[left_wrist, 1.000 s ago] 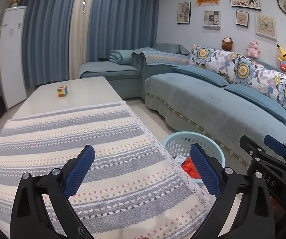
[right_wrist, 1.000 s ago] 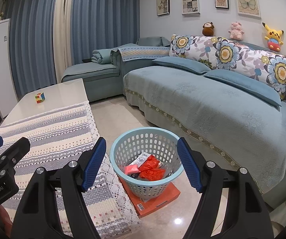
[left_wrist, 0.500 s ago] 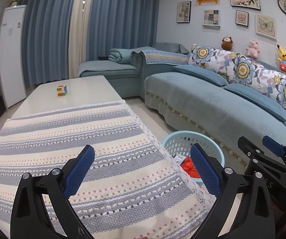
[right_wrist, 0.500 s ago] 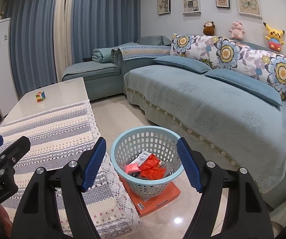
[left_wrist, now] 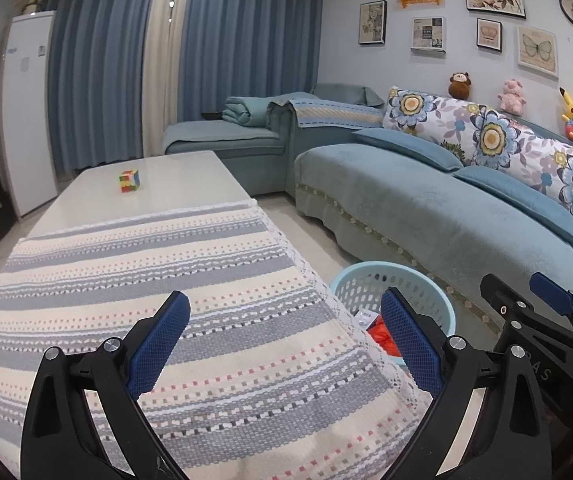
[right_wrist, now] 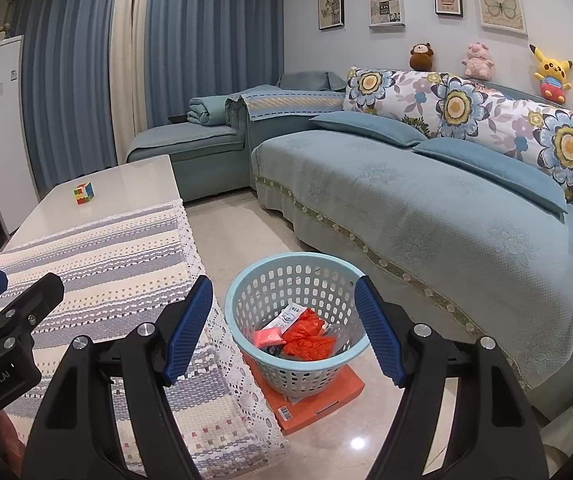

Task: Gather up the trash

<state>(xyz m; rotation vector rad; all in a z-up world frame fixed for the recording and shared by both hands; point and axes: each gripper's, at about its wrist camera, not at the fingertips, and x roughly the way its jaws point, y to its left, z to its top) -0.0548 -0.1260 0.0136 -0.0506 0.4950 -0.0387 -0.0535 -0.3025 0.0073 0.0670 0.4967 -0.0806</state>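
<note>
A light blue perforated basket [right_wrist: 282, 268] stands on the floor between the table and the sofa. It holds red crumpled wrappers [right_wrist: 306, 336], a pink piece [right_wrist: 267, 337] and a white packet [right_wrist: 288, 316]. My right gripper [right_wrist: 284, 326] is open and empty, held above and in front of the basket. My left gripper [left_wrist: 286, 336] is open and empty over the striped tablecloth [left_wrist: 146, 280]. The basket [left_wrist: 350, 280] shows at the table's right edge in the left wrist view, with red trash [left_wrist: 382, 334] inside. The right gripper [left_wrist: 526, 300] shows at that view's right edge.
An orange flat box [right_wrist: 318, 398] lies under the basket. A colour cube [left_wrist: 129, 181] sits on the bare far part of the white table [left_wrist: 182, 184]. A teal sofa [right_wrist: 426, 208] runs along the right. The left gripper [right_wrist: 10, 304] shows at the right wrist view's left edge.
Both grippers have drifted slightly; the view of the table and basket has shifted a little. Both grippers stay open and empty.
</note>
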